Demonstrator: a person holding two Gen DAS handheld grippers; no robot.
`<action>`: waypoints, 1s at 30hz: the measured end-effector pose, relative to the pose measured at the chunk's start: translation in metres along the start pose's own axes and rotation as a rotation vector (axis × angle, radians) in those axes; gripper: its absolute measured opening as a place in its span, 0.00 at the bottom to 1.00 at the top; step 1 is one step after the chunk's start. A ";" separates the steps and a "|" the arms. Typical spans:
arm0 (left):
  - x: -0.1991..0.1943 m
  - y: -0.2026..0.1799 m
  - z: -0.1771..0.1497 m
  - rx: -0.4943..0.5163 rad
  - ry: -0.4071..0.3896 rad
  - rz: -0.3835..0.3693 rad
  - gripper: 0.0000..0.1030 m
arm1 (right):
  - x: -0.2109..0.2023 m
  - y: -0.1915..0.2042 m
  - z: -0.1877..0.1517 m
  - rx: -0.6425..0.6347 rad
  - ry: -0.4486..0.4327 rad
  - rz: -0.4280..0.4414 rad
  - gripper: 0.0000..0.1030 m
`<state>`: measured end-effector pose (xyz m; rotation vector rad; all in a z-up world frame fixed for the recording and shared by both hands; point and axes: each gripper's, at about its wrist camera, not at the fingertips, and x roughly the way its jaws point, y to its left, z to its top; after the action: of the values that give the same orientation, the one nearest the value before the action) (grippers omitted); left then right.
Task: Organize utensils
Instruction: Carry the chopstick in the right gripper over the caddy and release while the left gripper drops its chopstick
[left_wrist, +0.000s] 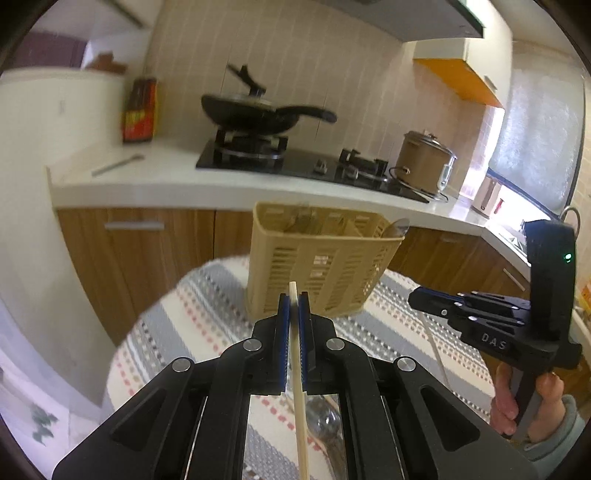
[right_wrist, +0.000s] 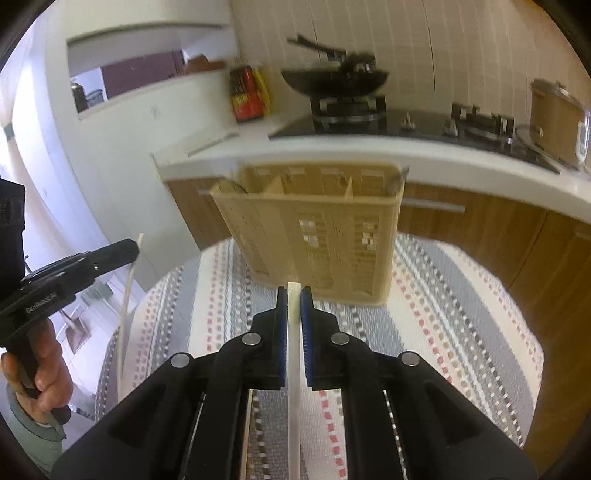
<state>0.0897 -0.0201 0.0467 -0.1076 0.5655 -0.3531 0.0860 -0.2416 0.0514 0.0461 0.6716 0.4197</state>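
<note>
A beige slotted utensil basket stands on a round table with a striped cloth; it also shows in the right wrist view, with dividers inside. A spoon sticks out at its right end. My left gripper is shut on a pale wooden chopstick, just in front of the basket. My right gripper is shut on a white chopstick, also just short of the basket. The right gripper appears at the right of the left wrist view, the left gripper at the left of the right wrist view.
Behind the table runs a white kitchen counter with a gas hob, a black wok, a brown rice cooker and a red package. Wooden cabinet doors stand below it. A spoon lies on the cloth under my left gripper.
</note>
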 end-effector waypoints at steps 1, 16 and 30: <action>-0.001 -0.001 0.001 0.005 -0.007 0.008 0.02 | -0.004 0.002 0.002 -0.006 -0.023 -0.001 0.05; -0.006 -0.003 0.078 0.013 -0.206 0.016 0.02 | -0.025 0.010 0.070 -0.035 -0.271 -0.036 0.05; 0.035 -0.026 0.165 -0.008 -0.420 -0.035 0.02 | 0.005 -0.041 0.167 0.095 -0.500 -0.147 0.05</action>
<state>0.1985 -0.0563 0.1730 -0.1935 0.1499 -0.3496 0.2065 -0.2621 0.1721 0.1842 0.1994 0.2204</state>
